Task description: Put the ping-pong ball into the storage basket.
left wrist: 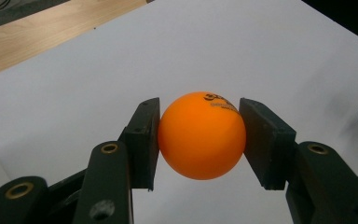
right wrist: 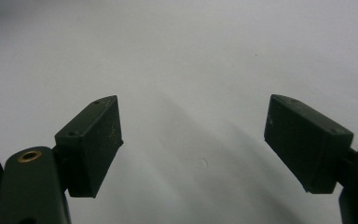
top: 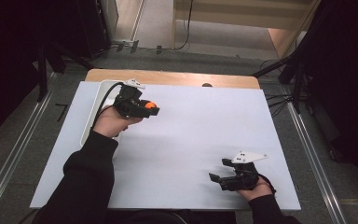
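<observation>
White sheet-covered table [top: 191, 140]: left gripper [top: 150, 108] clamped on small orange plastic ball [left wrist: 201, 135], held above the sheet near white tray [top: 93, 112]. Right gripper [right wrist: 193, 144] wide open, empty. Pickup done, placing left.

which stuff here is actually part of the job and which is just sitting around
In use:
- orange ball, clamped between the pads of the left gripper
- white board under both hands

Lying about:
- right gripper, jaws open with nothing between them, low over the board
- white tray at the board's left edge, beneath the left hand
</observation>
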